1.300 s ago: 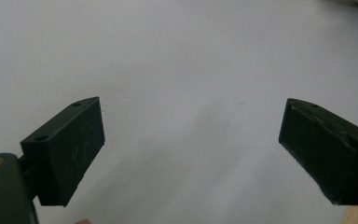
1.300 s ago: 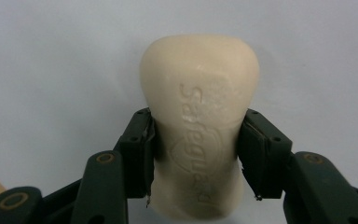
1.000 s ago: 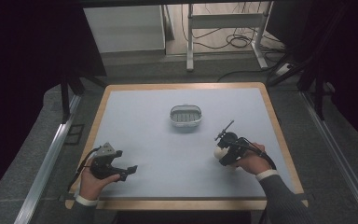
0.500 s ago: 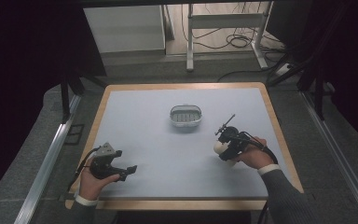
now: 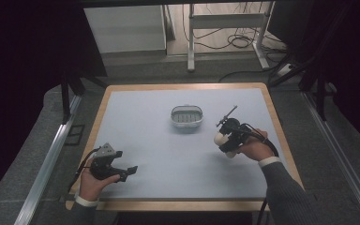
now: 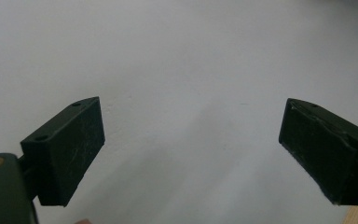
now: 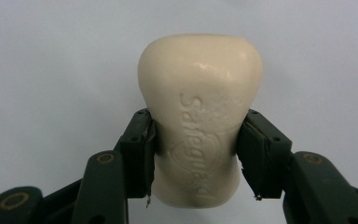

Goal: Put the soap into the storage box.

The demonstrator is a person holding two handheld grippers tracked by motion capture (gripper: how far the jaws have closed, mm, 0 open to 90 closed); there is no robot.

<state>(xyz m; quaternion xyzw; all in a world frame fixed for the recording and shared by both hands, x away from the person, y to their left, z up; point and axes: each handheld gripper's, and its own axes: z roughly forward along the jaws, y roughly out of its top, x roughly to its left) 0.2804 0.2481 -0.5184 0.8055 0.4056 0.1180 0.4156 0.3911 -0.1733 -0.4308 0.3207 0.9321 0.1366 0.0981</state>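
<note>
A cream bar of soap (image 7: 200,112) with embossed lettering sits clamped at its waist between the two black pads of my right gripper (image 7: 196,154). In the high view the right gripper (image 5: 226,140) holds the soap (image 5: 219,138) above the table's right side, a little in front and to the right of the soap dish (image 5: 186,116). That dish is a small white oval tray with a ribbed grey insert, and nothing lies in it. My left gripper (image 5: 125,171) rests low at the front left with its jaws wide apart, and between them lies bare table (image 6: 191,93).
The pale grey work surface (image 5: 168,150) has a wooden rim (image 5: 178,205). Beyond the far edge stand a white cabinet (image 5: 126,28), metal frame legs (image 5: 191,42) and loose cables (image 5: 236,42) on the floor. Metal rails run along both sides.
My right hand has lifted the soap off the table and carried it slightly toward the far side and the dish. The left hand has stayed where it was.
</note>
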